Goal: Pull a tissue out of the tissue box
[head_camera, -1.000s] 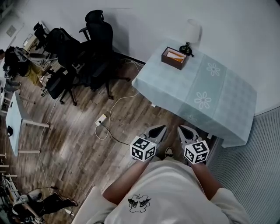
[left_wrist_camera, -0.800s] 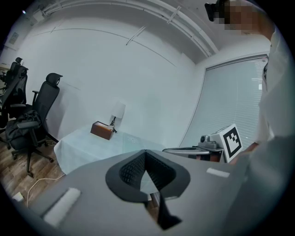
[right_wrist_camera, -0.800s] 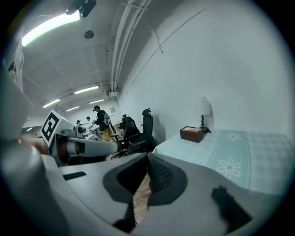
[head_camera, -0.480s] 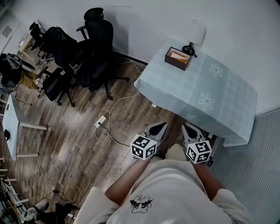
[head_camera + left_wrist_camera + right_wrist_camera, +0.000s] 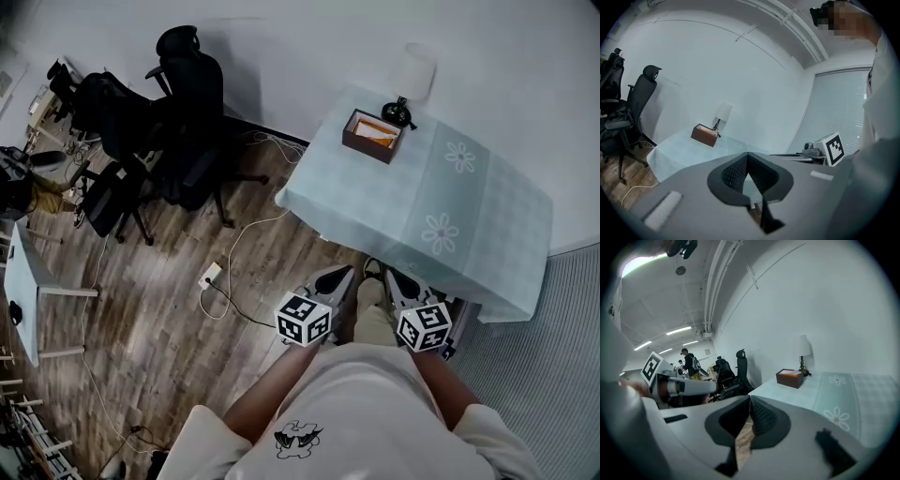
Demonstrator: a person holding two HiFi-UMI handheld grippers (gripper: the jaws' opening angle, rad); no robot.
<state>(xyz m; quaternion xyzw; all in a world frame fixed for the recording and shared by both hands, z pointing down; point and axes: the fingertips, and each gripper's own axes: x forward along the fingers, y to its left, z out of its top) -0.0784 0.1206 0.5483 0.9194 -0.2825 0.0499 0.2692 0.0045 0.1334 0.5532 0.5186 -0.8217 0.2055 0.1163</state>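
A brown tissue box (image 5: 371,136) with an orange top stands near the far left corner of a pale blue clothed table (image 5: 427,202); it also shows as a small brown tissue box (image 5: 704,135) in the left gripper view and as a brown tissue box (image 5: 790,378) in the right gripper view. Both grippers hang close to my body, well short of the table. The left gripper (image 5: 343,273) has its jaws together with nothing between them, tips meeting at the left gripper (image 5: 748,153). The right gripper (image 5: 387,275) is likewise shut and empty, seen as the right gripper (image 5: 750,397).
A white-shaded lamp (image 5: 412,80) stands right behind the box by the wall. Black office chairs (image 5: 183,112) crowd the floor left of the table. A white power strip (image 5: 209,277) and cables lie on the wood floor. A white desk (image 5: 23,281) is at far left.
Both grippers and I have moved toward the table; the table edge now sits closer to the grippers. Jaws stay together.
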